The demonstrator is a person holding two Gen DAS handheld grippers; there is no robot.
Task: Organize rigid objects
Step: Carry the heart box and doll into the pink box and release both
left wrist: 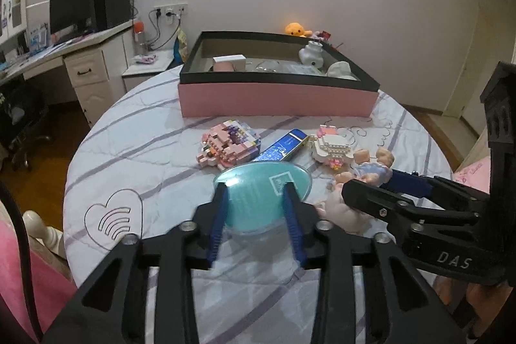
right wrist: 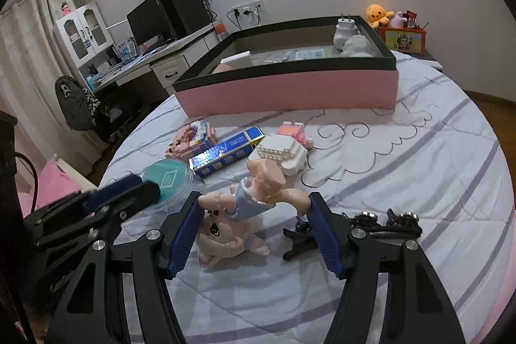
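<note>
1. Teal and clear plastic: the round case (left wrist: 262,194) lies flat on the bed (left wrist: 129,157), in front of the pink box (left wrist: 277,99). You can expect it to be light, stiff and slippery, so take it across its rim.
2. Your left gripper (left wrist: 256,192) has its jaws around this case. The pads (left wrist: 220,208) stand at its sides; whether they press on it, I cannot tell.
3. The doll (right wrist: 258,192) is hard plastic with thin limbs, probably light and a little fragile. Hold it at the body, not at an arm.
4. Your right gripper (right wrist: 254,205) is about half open around the doll. The pads (right wrist: 185,231) seem to touch its arms at both sides, but a firm grip is not sure.
</note>
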